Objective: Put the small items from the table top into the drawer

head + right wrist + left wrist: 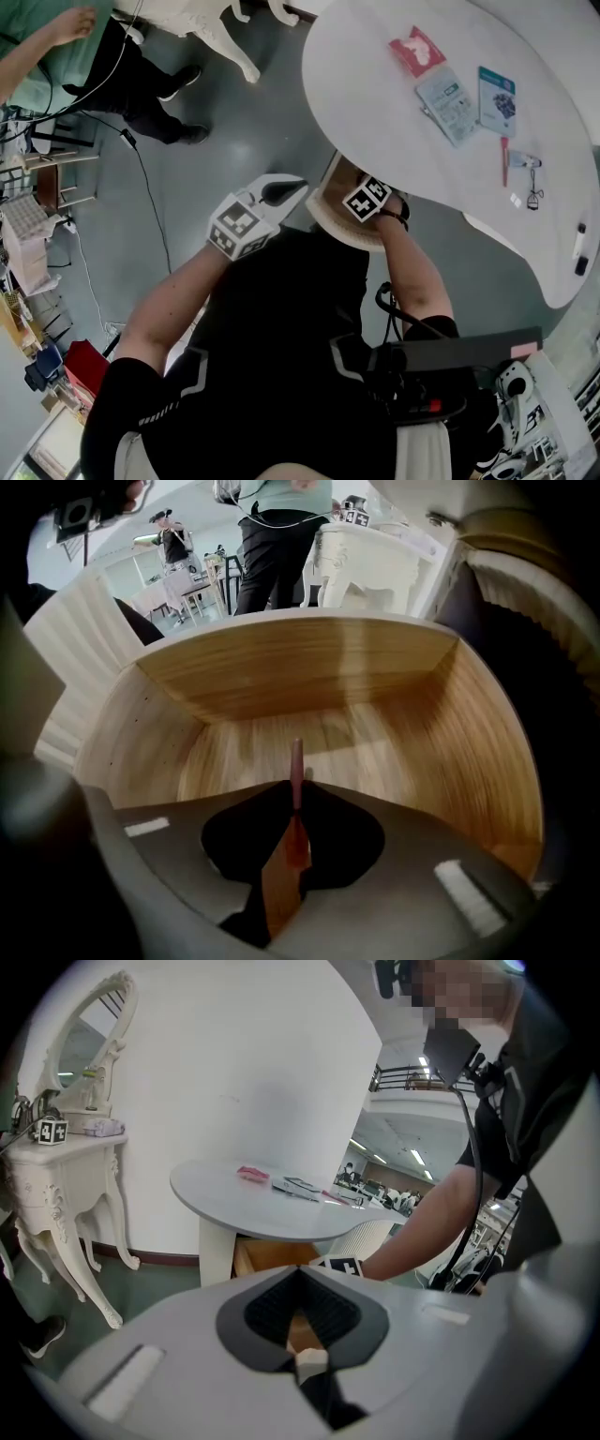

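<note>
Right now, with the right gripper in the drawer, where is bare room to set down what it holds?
The visible drawer floor is bare from the right gripper to the back wall and both side walls; the thin red stick should fit anywhere there. Clutter is only on the table top.

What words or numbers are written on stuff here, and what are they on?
Nothing here can be read.
The red packet: print too small.
The pale packet: print too small.
The teal card: print too small.
The cube on the left gripper: square patterns, no letters; same on the right gripper.
The thin red stick held by the right gripper: no print shows.
</note>
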Tool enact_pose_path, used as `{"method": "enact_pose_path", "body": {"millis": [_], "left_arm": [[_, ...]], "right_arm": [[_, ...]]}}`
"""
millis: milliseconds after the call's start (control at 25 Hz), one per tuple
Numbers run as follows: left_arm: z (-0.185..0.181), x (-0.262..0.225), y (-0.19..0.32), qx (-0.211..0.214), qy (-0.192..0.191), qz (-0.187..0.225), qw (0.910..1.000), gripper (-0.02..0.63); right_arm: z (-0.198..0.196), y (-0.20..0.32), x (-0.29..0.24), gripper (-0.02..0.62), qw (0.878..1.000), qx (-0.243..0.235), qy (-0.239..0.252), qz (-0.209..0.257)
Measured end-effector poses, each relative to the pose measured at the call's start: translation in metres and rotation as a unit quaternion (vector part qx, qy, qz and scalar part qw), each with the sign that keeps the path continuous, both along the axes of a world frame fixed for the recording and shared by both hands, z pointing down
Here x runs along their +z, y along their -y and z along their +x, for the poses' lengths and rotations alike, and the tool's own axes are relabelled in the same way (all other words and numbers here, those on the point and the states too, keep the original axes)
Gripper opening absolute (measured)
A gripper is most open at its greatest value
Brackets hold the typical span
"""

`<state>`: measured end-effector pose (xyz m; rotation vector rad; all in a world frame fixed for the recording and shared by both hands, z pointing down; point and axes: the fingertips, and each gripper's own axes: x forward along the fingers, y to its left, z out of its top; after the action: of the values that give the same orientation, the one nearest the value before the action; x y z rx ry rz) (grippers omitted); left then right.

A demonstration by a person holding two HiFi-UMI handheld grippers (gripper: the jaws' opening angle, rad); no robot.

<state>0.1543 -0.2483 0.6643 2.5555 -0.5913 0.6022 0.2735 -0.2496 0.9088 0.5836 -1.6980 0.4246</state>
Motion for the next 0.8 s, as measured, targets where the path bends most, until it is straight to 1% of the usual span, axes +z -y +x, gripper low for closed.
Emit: {"method": "enact_pose_path", "body": {"millis": [240, 440, 560, 800], "left_arm": [[0.001, -0.006, 0.0, 0.001, -0.006, 0.001, 1.0, 0.0], [-0.007, -0.009, -0.002, 0.001, -0.004, 0.001, 1.0, 0.0], [-0.012, -0.01, -0.002, -0.002, -0.005, -0.001, 1.0, 0.0], [-0.014, -0.014, -0.005, 0.0, -0.011, 0.001, 0.9999, 0.0]], "right_arm": [[0.0, 0.003, 0.009, 0.04, 1.0, 0.004, -0.006, -0.004], [0.0, 0.006, 0.01, 0.04, 1.0, -0.002, -0.012, 0.009], [-0.001, 0.006, 0.009, 0.04, 1.0, 0.004, -0.014, 0.016], [0.001, 0.006, 0.008, 0.064, 0.999, 0.015, -0.019, 0.024]]}}
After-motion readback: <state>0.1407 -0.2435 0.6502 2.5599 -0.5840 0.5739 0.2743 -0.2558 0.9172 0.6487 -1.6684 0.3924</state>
